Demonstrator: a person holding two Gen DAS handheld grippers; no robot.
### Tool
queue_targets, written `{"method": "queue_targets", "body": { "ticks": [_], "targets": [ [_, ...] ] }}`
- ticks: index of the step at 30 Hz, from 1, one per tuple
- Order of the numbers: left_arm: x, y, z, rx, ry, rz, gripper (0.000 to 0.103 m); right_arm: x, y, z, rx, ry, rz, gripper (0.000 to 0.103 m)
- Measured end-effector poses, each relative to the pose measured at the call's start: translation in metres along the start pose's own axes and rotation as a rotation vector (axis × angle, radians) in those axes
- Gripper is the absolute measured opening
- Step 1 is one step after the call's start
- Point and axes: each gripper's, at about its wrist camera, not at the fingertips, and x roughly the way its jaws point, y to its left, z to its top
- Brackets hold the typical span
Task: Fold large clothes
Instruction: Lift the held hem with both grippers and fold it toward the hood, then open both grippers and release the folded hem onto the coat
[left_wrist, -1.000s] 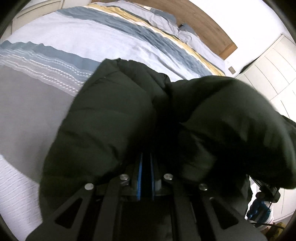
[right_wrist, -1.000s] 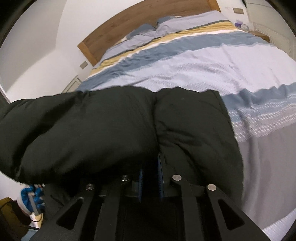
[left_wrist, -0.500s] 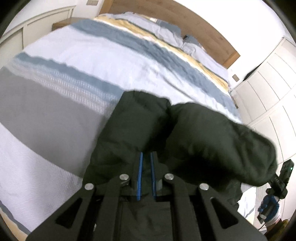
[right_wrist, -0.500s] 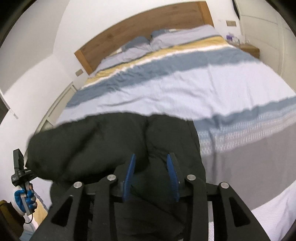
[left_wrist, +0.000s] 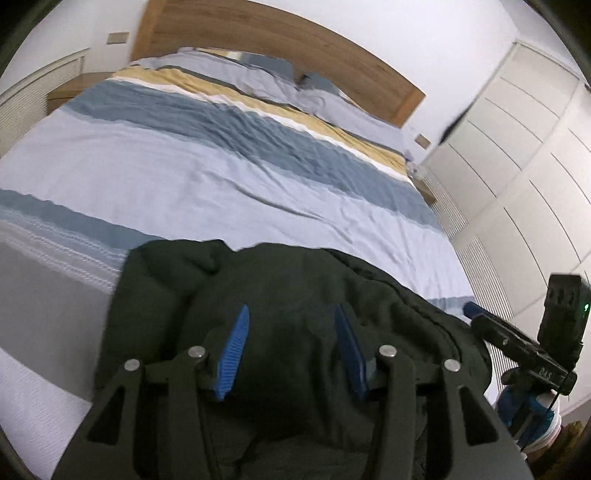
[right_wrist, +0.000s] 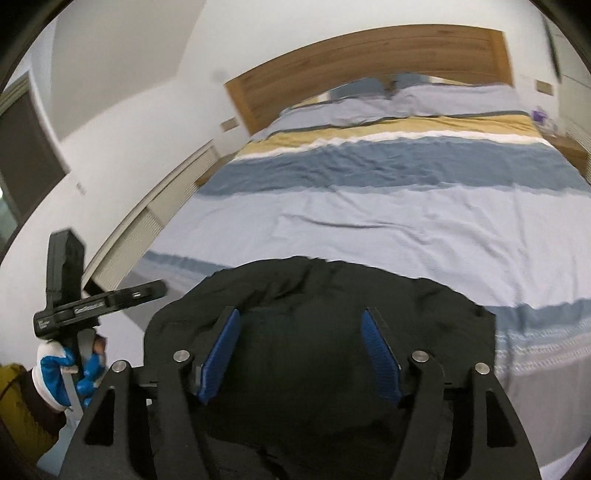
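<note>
A dark green padded jacket (left_wrist: 295, 295) lies folded in a bundle on the near end of the bed, also in the right wrist view (right_wrist: 332, 295). My left gripper (left_wrist: 291, 314) is open and empty, raised just above the jacket. My right gripper (right_wrist: 301, 317) is open and empty above the same bundle. The right gripper shows at the right edge of the left wrist view (left_wrist: 524, 343). The left gripper, held by a blue-and-white gloved hand, shows at the left of the right wrist view (right_wrist: 92, 299).
The bed (left_wrist: 221, 166) has a striped blue, white and yellow cover, pillows (right_wrist: 424, 99) and a wooden headboard (left_wrist: 280, 44). White wardrobe doors (left_wrist: 517, 166) stand on one side. A nightstand (left_wrist: 70, 88) stands by the headboard.
Both grippers were shut on the jacket; the right one opened first, then the left. Both pulled back and up. The jacket now lies folded on the bed.
</note>
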Motion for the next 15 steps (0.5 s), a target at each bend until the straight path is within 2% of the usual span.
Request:
{"method": "queue_targets", "body": {
  "ticks": [4, 9, 12, 15],
  "targets": [
    [0.028, -0.004, -0.017, 0.043, 0.057, 0.022, 0.047, 0.023, 0.004, -0.015, -0.032, 0.063, 0.002, 0.075],
    [0.063, 0.013, -0.062, 0.079, 0.145, 0.098, 0.047, 0.051, -0.011, -0.054, -0.049, 0.172, -0.043, 0.075],
    [0.073, 0.018, -0.084, 0.110, 0.140, 0.117, 0.047, 0.073, -0.022, -0.086, -0.049, 0.244, -0.070, 0.076],
    [0.084, 0.020, -0.101, 0.126, 0.135, 0.129, 0.047, 0.084, -0.028, -0.106, -0.070, 0.244, -0.086, 0.076]
  ]
}}
